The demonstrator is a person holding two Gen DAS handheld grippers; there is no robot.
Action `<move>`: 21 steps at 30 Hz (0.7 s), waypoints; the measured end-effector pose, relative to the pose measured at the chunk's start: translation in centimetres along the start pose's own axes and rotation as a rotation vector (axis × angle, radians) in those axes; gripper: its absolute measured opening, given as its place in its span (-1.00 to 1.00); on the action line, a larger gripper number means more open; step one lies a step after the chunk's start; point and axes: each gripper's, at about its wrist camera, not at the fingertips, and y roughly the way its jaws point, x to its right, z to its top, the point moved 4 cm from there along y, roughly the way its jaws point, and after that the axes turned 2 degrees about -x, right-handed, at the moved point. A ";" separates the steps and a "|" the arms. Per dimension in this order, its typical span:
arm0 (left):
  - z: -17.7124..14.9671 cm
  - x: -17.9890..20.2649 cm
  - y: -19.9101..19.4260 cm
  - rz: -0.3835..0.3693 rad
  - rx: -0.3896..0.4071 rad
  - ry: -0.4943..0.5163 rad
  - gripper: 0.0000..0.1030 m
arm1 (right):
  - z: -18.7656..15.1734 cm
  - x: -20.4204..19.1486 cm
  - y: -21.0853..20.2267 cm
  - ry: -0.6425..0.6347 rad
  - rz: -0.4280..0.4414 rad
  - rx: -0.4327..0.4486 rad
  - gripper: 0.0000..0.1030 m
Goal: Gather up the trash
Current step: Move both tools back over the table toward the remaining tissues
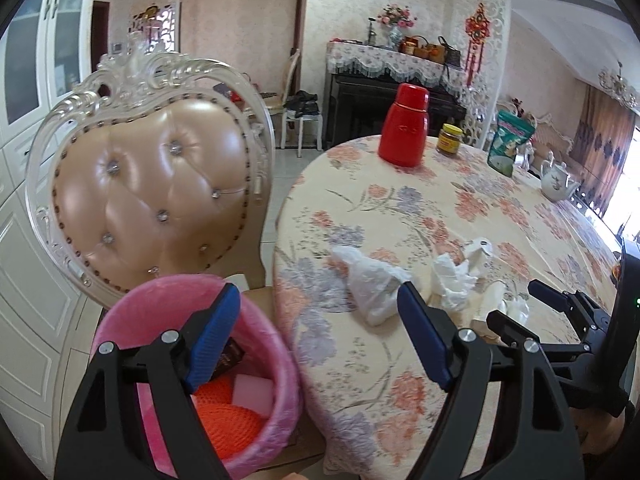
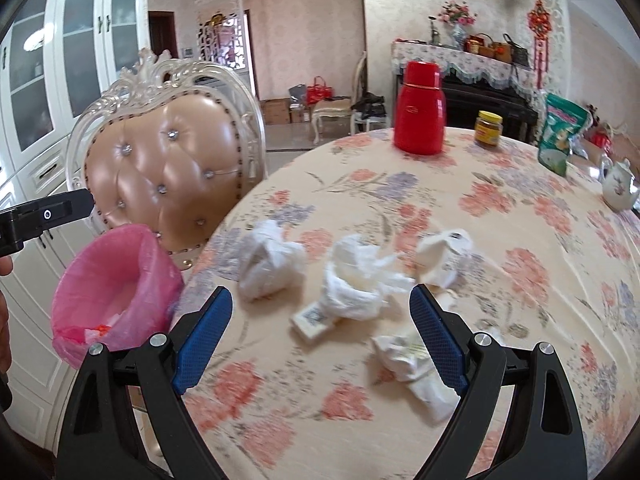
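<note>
1. the left gripper (image 1: 316, 336) is spread wide with nothing between its blue pads; one pad hangs over the pink bin (image 1: 192, 364), the other over the edge of the table (image 1: 500, 216).
2. the right gripper (image 2: 320, 340) is also wide apart and holds nothing, hovering above the flowered tablecloth near the scattered trash.
3. the pink bin sits beside the table, in front of a padded chair (image 1: 152, 184). inside it lie orange netting (image 1: 228, 416), a pale foam block (image 1: 254, 394) and a dark wrapper (image 1: 232, 354).
4. on the table near its front edge lie a crumpled plastic bag (image 2: 268, 260), a wad of tissue (image 2: 360, 280), a crumpled white paper (image 2: 442, 254), a small flat carton (image 2: 314, 320) touching the tissue, and a crushed wrapper (image 2: 412, 364) just beside the right gripper's pad.
5. further back stand a red flask (image 2: 420, 110), a jar with a yellow lid (image 2: 488, 128), a green pouch (image 2: 560, 136) and a white teapot (image 2: 618, 190), well apart from the trash.
</note>
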 end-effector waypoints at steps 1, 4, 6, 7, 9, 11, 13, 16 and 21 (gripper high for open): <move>0.1 0.5 0.2 -0.004 -0.001 0.005 0.52 | -0.1 0.6 -0.1 0.006 -0.004 0.000 0.65; 0.2 2.0 0.5 -0.015 -0.004 0.023 0.52 | -0.4 2.2 -0.5 0.024 -0.018 0.003 0.65; 0.4 2.9 0.8 -0.022 -0.005 0.033 0.52 | -0.5 3.1 -0.7 0.034 -0.026 0.004 0.65; 0.4 3.3 0.9 -0.024 -0.006 0.037 0.52 | -0.5 3.5 -0.7 0.039 -0.030 0.004 0.65; 0.6 4.1 1.2 -0.030 -0.009 0.045 0.52 | -0.7 4.4 -0.9 0.050 -0.039 0.006 0.65; 0.7 4.9 1.3 -0.035 -0.012 0.055 0.52 | -0.9 5.2 -1.1 0.061 -0.045 0.007 0.65; 0.8 5.7 1.6 -0.040 -0.014 0.063 0.52 | -1.0 6.1 -1.2 0.073 -0.053 0.009 0.65; 0.9 6.8 1.8 -0.045 -0.015 0.075 0.53 | -1.2 7.2 -1.4 0.086 -0.063 0.012 0.65; 1.0 8.3 2.6 -0.051 -0.020 0.091 0.56 | -1.5 9.1 -1.4 0.107 -0.094 0.007 0.65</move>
